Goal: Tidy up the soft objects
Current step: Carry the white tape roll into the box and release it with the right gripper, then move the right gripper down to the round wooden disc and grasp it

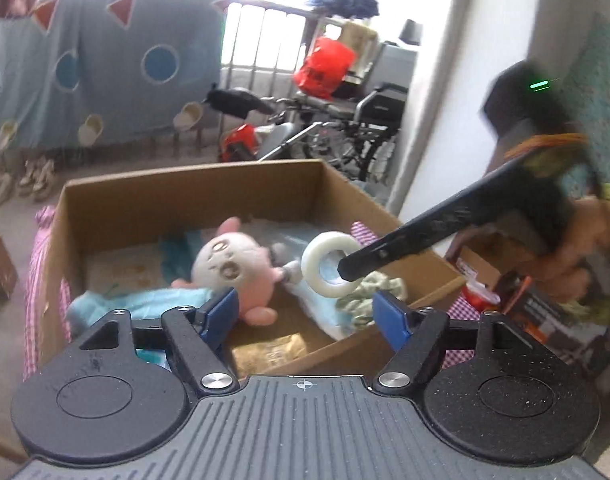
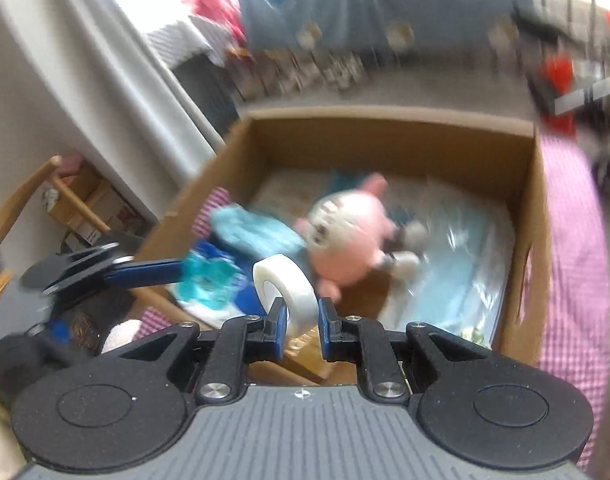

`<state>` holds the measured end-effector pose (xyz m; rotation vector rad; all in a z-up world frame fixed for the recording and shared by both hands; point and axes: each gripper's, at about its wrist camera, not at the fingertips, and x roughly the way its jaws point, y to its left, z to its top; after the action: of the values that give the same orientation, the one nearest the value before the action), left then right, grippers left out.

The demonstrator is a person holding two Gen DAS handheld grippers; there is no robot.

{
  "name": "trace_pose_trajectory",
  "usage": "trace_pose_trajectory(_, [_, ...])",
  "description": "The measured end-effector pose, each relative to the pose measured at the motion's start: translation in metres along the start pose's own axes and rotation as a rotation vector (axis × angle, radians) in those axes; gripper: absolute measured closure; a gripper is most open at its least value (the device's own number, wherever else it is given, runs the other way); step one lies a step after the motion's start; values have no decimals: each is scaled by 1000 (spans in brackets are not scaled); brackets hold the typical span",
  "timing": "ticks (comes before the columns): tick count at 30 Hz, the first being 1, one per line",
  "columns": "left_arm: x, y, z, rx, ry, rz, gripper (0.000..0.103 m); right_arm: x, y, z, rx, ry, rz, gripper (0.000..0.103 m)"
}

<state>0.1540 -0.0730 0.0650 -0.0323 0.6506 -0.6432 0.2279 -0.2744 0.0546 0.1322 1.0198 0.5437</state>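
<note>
1. A big open brown cardboard box sits on a pink-and-white checked cloth, which shows along the box's sides in both wrist views.
2. Light blue soft fabric and clear plastic-wrapped blue packs cover much of the box floor.
3. A round pink-and-white plush toy with a printed face lies inside the box near its middle, on top of the blue things.
4. The left gripper hangs over the box's near edge with its blue-padded fingers spread wide and nothing between them. In the right wrist view something blurred and turquoise lies close by its tips; whether it touches them cannot be told.
5. The right gripper is held above the box, its fingers drawn narrow and clamped on a white roll of tape. The roll stands on edge between the pads, its hole facing sideways.
6. From the left wrist view the same roll shows as a ring at the tip of the right gripper's black fingers, over the box's right part.
</note>
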Motion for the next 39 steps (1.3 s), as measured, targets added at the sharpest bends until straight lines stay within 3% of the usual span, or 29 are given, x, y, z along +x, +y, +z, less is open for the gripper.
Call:
trace_pose_trajectory(9, [4, 27, -9, -75, 32, 7, 27, 104, -58, 20, 160, 297, 8, 85])
trace_pose_trajectory(17, [9, 36, -11, -105, 49, 0, 20, 136, -63, 25, 200, 394, -29, 82])
trace_pose_trajectory(20, [7, 36, -13, -106, 45, 3, 15, 134, -58, 29, 208, 400, -42, 75])
trace_pose_trajectory(22, [3, 34, -14, -102, 39, 6, 13, 124, -56, 32, 204, 382, -45, 53])
trace_pose_trajectory(23, [2, 33, -14, -101, 36, 6, 12, 121, -53, 34, 199, 365, -50, 49])
trace_pose_trajectory(26, [-4, 27, -15, -98, 27, 11, 11, 103, -47, 38, 186, 311, -54, 48])
trace_pose_trajectory(32, [-22, 11, -16, -79, -3, 16, 10, 34, -33, 26, 192, 127, 50, 48])
trace_pose_trajectory(35, [-27, 2, -17, -63, -2, 16, 10, -13, -29, -1, 191, 10, 123, 48])
trace_pose_trajectory(39, [-25, -17, -19, -27, 17, -19, 10, -66, -31, -66, 225, -143, 165, 47])
